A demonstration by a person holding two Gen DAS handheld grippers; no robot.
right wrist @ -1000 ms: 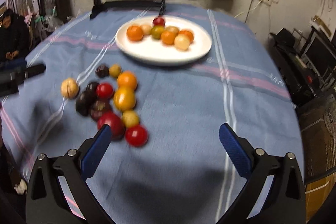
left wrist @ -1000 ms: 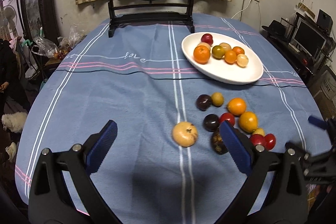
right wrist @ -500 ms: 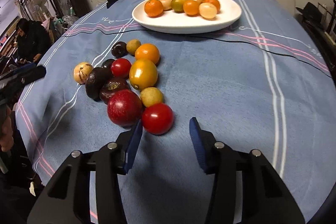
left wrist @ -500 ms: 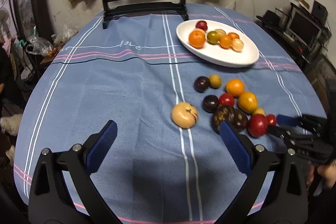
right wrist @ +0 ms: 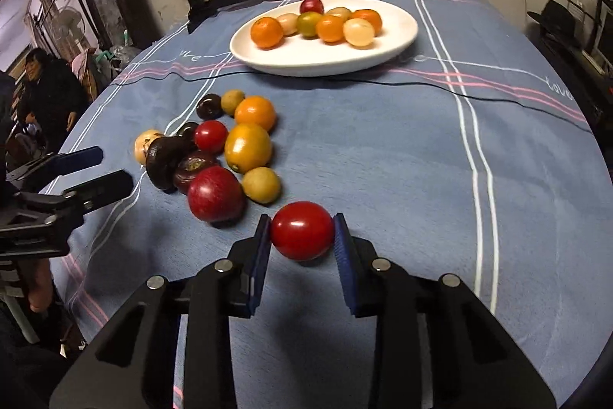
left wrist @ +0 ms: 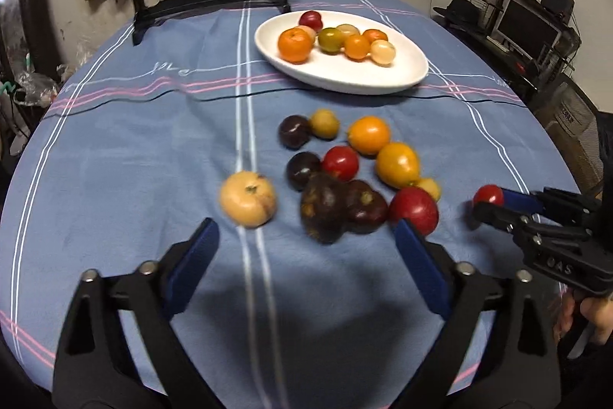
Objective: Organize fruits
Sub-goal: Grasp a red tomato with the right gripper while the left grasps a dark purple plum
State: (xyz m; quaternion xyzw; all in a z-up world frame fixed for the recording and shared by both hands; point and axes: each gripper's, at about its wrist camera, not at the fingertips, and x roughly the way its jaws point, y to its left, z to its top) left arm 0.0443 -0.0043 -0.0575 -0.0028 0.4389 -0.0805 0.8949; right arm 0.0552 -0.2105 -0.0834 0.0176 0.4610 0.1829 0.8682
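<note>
Right claw [right wrist: 302,236] clamps red tomato [right wrist: 302,230]; left claw [left wrist: 306,248] open.

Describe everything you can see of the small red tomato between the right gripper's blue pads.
The small red tomato is round, smooth and glossy with a light glint on top. The right gripper, whose jaws have just been closing, presses a blue pad on each side. It sits low over the blue striped tablecloth, apart from the fruit cluster, nearest the large red fruit.

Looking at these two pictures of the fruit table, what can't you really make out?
- Back fruits on the white plate: partly hidden by the front ones, both views.
- Pale round fruit and dark fruits: motion-blurred in the left view.
- Underside of the red tomato in the right tongs: hidden; lifted or resting, unclear.
</note>
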